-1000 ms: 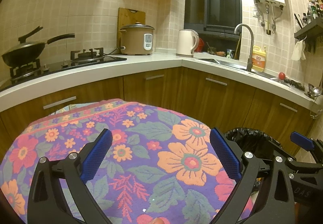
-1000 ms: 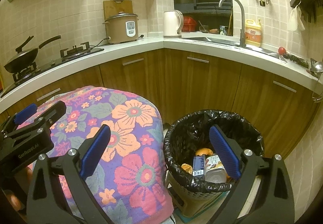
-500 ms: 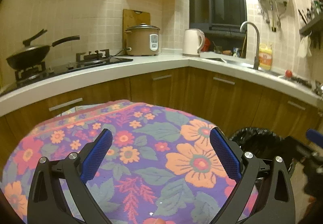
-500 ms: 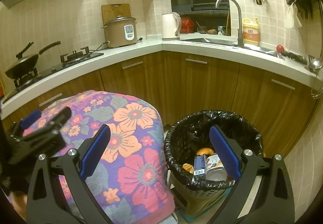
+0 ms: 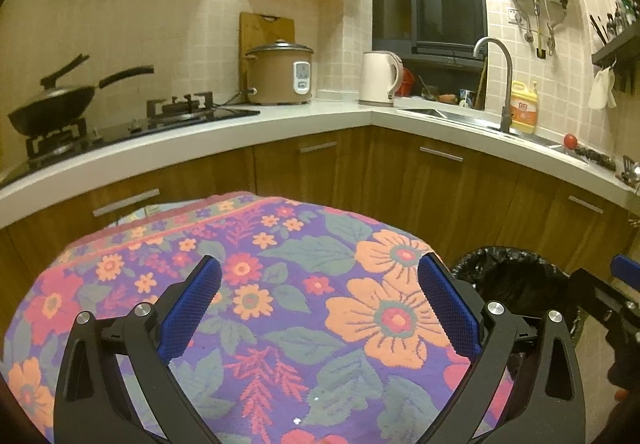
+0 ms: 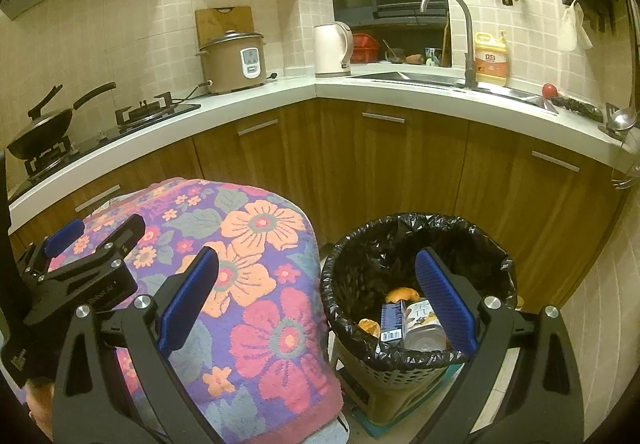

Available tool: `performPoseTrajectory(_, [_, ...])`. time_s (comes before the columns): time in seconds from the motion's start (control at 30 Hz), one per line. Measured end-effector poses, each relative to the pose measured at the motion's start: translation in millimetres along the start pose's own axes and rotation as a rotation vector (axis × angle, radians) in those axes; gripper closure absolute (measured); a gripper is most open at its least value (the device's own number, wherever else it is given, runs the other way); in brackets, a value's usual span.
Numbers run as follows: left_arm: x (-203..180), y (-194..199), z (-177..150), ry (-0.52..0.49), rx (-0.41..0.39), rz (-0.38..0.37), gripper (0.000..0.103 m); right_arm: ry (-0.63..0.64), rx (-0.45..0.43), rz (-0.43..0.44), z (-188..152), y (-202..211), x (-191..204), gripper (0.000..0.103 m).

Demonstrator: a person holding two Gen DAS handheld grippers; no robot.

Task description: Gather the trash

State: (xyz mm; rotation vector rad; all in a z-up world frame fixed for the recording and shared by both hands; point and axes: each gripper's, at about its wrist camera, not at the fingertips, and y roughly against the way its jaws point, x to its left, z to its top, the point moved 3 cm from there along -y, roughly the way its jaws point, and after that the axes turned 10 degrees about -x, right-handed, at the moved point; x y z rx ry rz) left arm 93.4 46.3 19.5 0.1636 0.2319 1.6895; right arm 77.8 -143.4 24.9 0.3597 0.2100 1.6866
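Left gripper point(image 5: 318, 308) spread wide, nothing between its blue pads, held above the floral cloth point(image 5: 280, 308) near its right edge. Right gripper point(image 6: 316, 300) likewise spread and empty, poised over the gap between cloth edge and the trash bin point(image 6: 416, 358), right pad above the bin's mouth. Bin lined with a black bag point(image 6: 360, 268), standing on the floor just beside the cloth, before the wooden cabinets point(image 6: 400, 164). Inside, at the bottom: orange peel point(image 6: 400, 294), a blue carton point(image 6: 391, 322), a clear plastic bottle point(image 6: 424, 328), touching one another.
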Motion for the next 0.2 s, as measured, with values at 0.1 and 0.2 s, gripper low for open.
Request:
performPoseTrajectory(0.1, [2.9,0.3,0.0,0.021,0.005,-0.004,0.007,0.0,0.0,-0.001,0.0,-0.1,-0.1,0.009])
performPoseTrajectory(0.2, [2.9,1.0,0.8,0.032,0.004,-0.004,0.007,0.001,0.0,-0.002,0.5,-0.2,0.0,0.009])
